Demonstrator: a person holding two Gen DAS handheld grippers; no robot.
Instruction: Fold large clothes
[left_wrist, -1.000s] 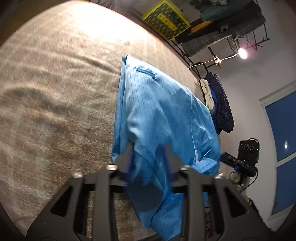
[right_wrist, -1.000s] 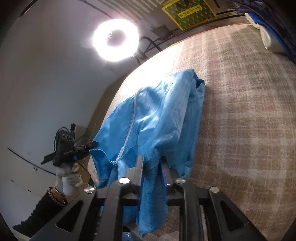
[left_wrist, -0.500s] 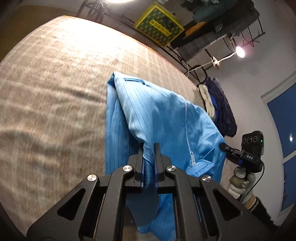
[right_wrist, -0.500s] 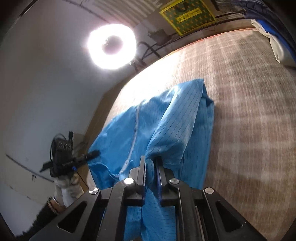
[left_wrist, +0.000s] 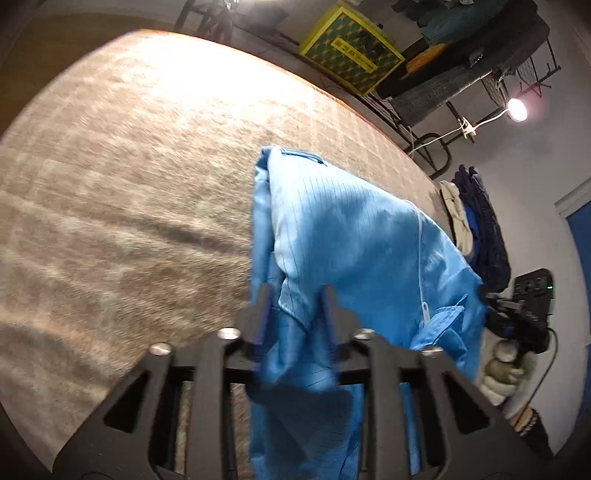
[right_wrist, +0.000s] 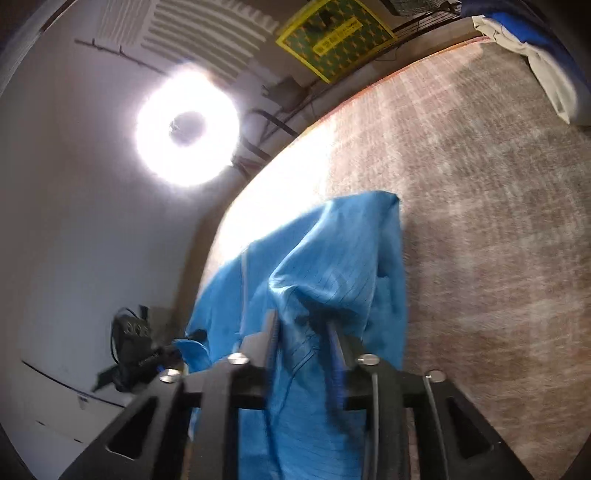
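A light blue pinstriped garment (left_wrist: 351, 236) with a white zip lies bunched in a long heap on the beige checked cover (left_wrist: 129, 166). My left gripper (left_wrist: 295, 295) has its jaws opening, and a fold of the blue cloth still hangs loose between the fingers. In the right wrist view the same garment (right_wrist: 332, 258) rises in a peak. The jaws of my right gripper (right_wrist: 302, 319) are opening too, with cloth draped between them. Each view shows the other gripper beyond the garment's near end, the right one (left_wrist: 517, 306) in a gloved hand.
A yellow and green crate (left_wrist: 351, 62) and a rack of dark clothes (left_wrist: 480, 48) stand behind the far edge. Dark blue and white clothes (left_wrist: 476, 229) are piled at the right edge. A ring light (right_wrist: 186, 127) glares from the wall side.
A second ago both grippers were apart around the cloth, then they pinched it shut; now both sets of jaws stand apart again. Both have moved across the cover with the cloth.
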